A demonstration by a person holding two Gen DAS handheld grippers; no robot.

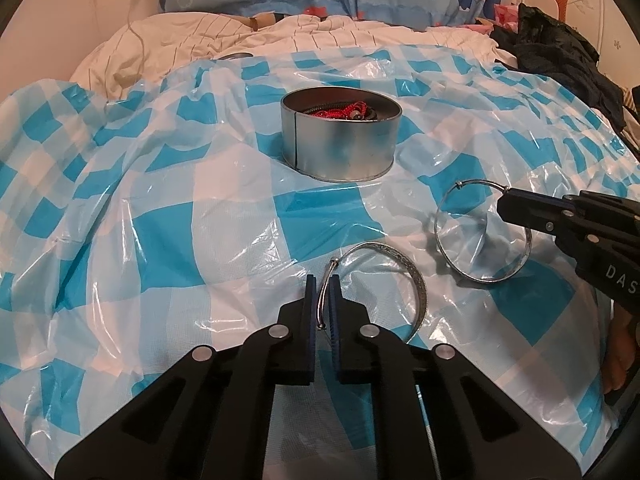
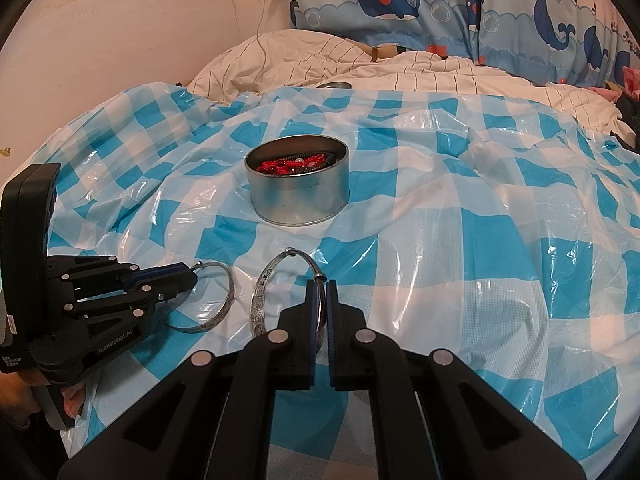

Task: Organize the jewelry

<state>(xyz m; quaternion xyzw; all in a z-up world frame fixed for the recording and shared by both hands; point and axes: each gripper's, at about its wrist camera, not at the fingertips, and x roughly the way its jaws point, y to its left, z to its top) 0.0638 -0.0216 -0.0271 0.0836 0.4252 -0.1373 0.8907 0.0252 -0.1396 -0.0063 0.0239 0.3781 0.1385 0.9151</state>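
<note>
Pinching thin wire sides — left gripper [image 1: 323, 280] on one silver bangle [image 1: 416, 280], right gripper [image 2: 321, 286] on the other bangle [image 2: 260, 284].

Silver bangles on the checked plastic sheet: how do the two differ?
The left gripper pinches the left silver bangle; the right gripper pinches the right silver bangle. The left silver bangle lies fairly flat; the right silver bangle stands tilted on edge. Both are engraved, gripped at their thin wire part.

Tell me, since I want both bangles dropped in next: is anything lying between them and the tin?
Nothing visible. The left gripper is shut on one silver bangle, the right gripper on the other. Only bare checkered plastic sheet lies before the open tin.
</note>
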